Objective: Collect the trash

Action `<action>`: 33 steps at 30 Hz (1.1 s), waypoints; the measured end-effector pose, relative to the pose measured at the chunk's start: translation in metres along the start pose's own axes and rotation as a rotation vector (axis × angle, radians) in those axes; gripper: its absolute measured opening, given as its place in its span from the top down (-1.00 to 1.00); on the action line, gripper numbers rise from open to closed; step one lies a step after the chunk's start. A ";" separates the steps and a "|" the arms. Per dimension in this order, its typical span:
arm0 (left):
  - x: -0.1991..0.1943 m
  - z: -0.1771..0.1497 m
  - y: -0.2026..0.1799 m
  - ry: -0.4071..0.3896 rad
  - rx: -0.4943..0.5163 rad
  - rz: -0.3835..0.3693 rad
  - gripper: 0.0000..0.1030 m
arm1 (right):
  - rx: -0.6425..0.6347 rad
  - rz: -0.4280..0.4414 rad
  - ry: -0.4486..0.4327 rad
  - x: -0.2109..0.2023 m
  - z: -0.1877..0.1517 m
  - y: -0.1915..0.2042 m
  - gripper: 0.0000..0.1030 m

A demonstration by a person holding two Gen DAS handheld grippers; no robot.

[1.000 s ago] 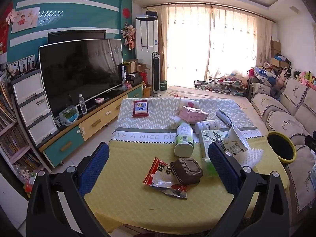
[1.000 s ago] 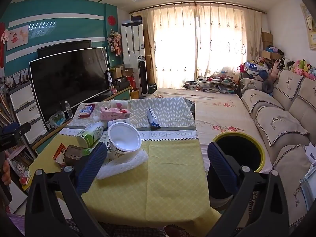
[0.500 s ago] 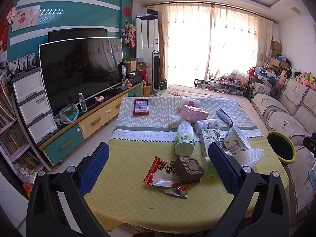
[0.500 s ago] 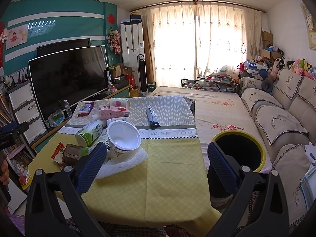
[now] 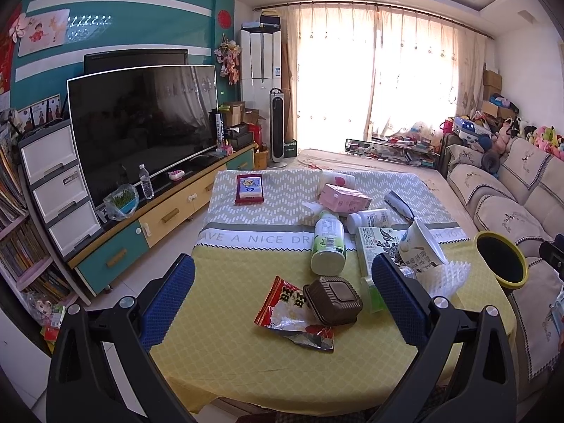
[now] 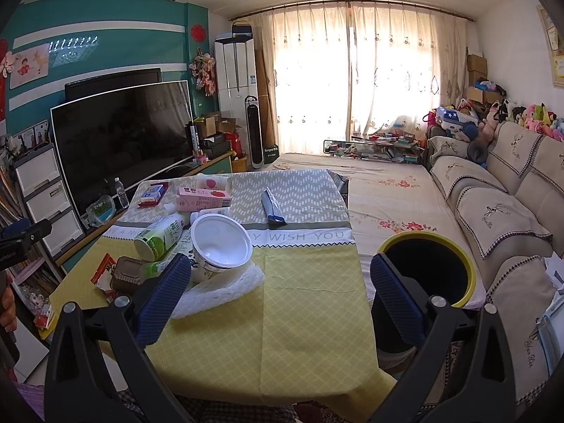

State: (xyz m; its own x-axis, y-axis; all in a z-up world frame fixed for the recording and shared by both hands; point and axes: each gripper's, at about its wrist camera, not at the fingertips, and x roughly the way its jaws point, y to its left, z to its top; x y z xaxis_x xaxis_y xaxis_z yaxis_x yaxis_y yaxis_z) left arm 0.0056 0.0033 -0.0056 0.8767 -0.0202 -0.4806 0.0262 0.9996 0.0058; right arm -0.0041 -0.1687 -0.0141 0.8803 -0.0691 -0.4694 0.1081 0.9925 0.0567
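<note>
Trash lies on the yellow-and-grey tablecloth (image 5: 225,345): a red snack wrapper (image 5: 287,312), a brown plastic box (image 5: 333,299), a green-white bottle (image 5: 328,243), a white paper bowl (image 5: 419,250) on white foam netting (image 5: 447,276), a pink carton (image 5: 343,199). A black bin with a yellow rim (image 6: 428,268) stands right of the table. My left gripper (image 5: 282,292) is open above the table's near edge, empty. My right gripper (image 6: 276,294) is open and empty; the bowl (image 6: 220,245) is by its left finger.
A TV (image 5: 141,123) on a low cabinet (image 5: 158,218) stands left of the table. A sofa (image 6: 500,211) runs along the right. A red booklet (image 5: 249,188) and a dark blue tube (image 6: 272,206) lie farther back on the table.
Both views shifted only slightly; the left gripper drifted a little. Nothing was taken hold of and both grippers stayed open.
</note>
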 end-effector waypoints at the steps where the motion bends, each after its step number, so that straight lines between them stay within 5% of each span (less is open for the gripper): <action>1: 0.000 0.000 -0.001 0.001 0.001 0.000 -0.93 | 0.001 0.000 0.002 0.002 -0.001 0.001 -0.88; 33: 0.005 -0.003 -0.004 0.012 0.007 -0.004 -0.93 | 0.009 0.005 0.019 0.012 -0.005 0.005 -0.88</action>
State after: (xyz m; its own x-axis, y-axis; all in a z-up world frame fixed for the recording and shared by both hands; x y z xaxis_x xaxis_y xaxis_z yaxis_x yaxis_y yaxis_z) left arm 0.0081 -0.0012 -0.0104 0.8710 -0.0235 -0.4907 0.0327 0.9994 0.0102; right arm 0.0043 -0.1644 -0.0237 0.8717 -0.0623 -0.4861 0.1080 0.9919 0.0665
